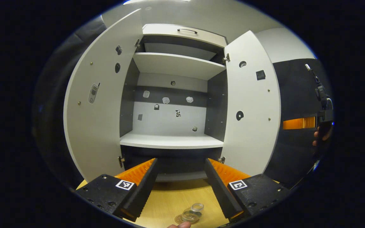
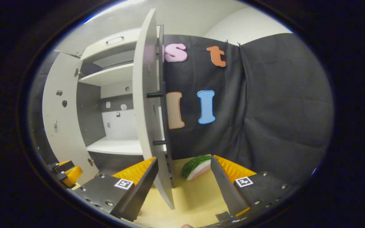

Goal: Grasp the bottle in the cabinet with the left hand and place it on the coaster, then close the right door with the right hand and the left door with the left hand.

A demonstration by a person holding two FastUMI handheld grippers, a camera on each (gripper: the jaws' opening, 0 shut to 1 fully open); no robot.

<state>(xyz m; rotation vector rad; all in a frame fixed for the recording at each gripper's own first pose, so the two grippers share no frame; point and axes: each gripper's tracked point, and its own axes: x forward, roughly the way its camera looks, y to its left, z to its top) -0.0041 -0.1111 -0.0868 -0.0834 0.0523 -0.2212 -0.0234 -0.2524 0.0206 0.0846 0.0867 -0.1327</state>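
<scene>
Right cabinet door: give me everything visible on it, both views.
The right cabinet door is a pale flat panel, looks like laminated board, standing wide open on metal hinges at top and bottom. Its inner face carries small dark stickers and brass-coloured studs. In the right gripper view its edge faces the camera, with a dark bar handle on the outer side, mounted on two pegs. The right gripper is open, its fingers straddling the door's lower edge without clearly touching it.

A watermelon slice lies on the wooden table; black cloth hangs behind.
</scene>
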